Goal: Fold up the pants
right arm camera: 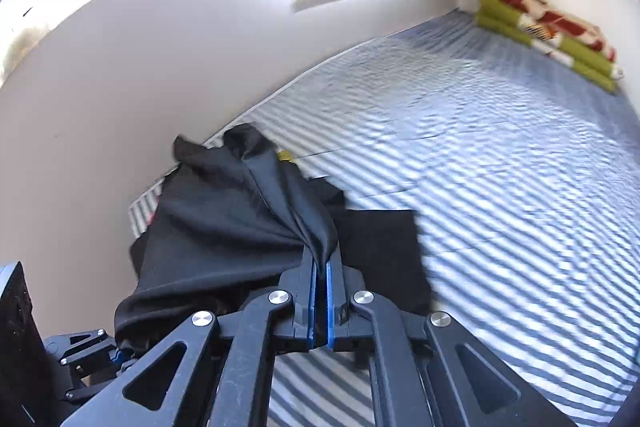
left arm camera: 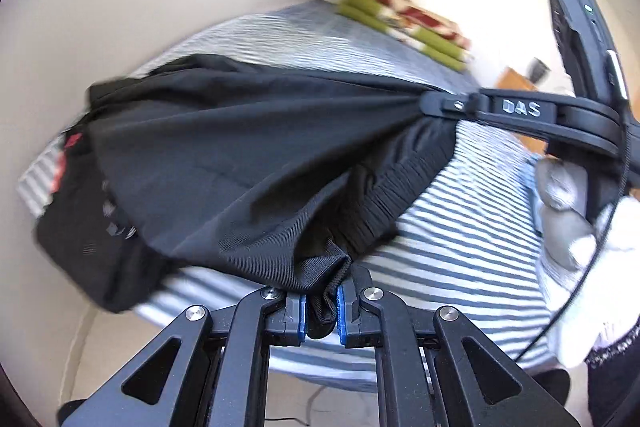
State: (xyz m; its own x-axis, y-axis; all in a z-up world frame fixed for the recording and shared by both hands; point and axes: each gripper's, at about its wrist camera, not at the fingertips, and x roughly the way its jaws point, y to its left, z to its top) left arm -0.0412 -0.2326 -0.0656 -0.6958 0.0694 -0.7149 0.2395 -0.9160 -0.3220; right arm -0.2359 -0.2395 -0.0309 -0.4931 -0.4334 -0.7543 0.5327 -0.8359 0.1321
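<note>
Pants (left arm camera: 224, 155), black, lifted over a bed w/ blue-white striped sheet (left arm camera: 472, 227), stretched between both tongs. Left tongs (left arm camera: 320, 307) clamped on a bunched bit of fabric near the elastic waistband (left arm camera: 384, 195); blue pads (left arm camera: 301, 315) pressed against cloth on both sides, a fold poking down between them. Right tongs (right arm camera: 319, 279) closed tight on a twisted gather of the pants (right arm camera: 240, 219), pads nearly touching w/ cloth pinched at the tips. In left wrist view the right tongs (left arm camera: 430, 103) come in from the right edge, fabric fanning out from the tip toward the left tongs. Far end of the pants droops leftward, near the wall (right arm camera: 140, 87), lower part appears to rest on the sheet; frame blurred so exact contact unclear. Gloved hand (left arm camera: 576, 227) visible at right, holding the right device. Folded green/red blanket (right arm camera: 548, 31) at far end of bed, well apart from pants.
</note>
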